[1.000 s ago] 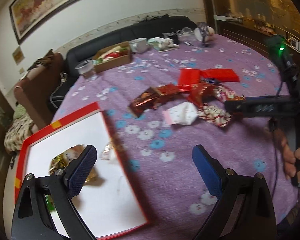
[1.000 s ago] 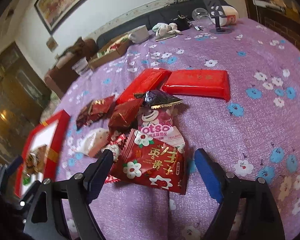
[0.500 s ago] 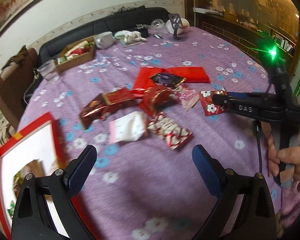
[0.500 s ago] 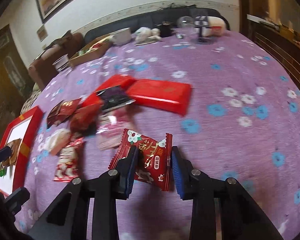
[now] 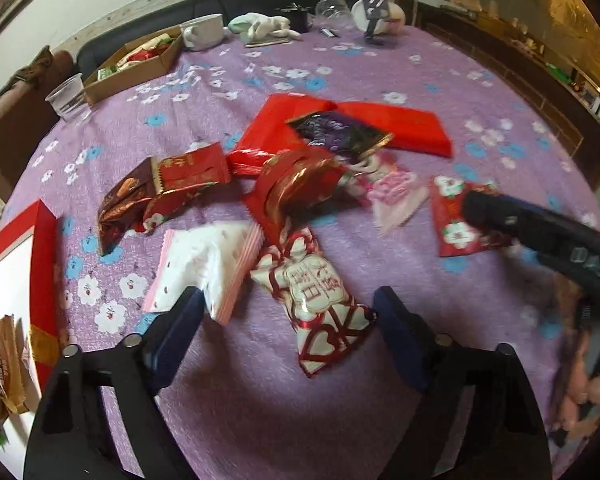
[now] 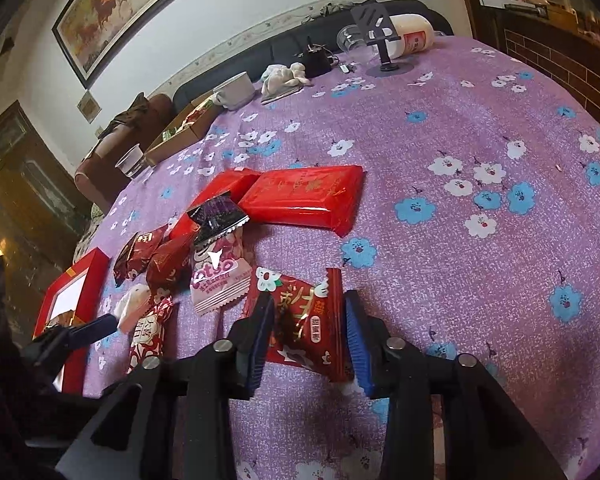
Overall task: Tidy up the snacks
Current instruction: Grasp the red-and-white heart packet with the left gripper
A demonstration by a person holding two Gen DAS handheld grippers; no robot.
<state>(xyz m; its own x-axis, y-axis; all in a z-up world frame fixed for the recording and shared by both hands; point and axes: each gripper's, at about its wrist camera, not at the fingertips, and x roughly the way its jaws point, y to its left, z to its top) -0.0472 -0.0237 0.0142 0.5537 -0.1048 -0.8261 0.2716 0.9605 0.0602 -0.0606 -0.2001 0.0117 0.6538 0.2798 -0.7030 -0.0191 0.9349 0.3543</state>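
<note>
Eyes on the glossy red foil snack packet with white flowers [image 6: 304, 320]: it sits on the purple flowered cloth of the counter [image 6: 460, 240], just clear of the snack pile, caught between the fingers of the right claw [image 6: 307, 304]. Those jaws have just eased a little wider, but the pads look to be against both side edges, so a light grip as I read it. The packet's long axis runs along the fingers, its top edge pointing away towards the pile. The pick-up looks to be the step in hand; next it needs a firmer squeeze, a lift, and a carry left to the red-rimmed white box [image 5: 46, 232]. The left claw [image 5: 288, 300] is wide open but has just been narrowing over the red-and-white heart-patterned packet [image 5: 320, 304], which lies between its fingers untouched.
</note>
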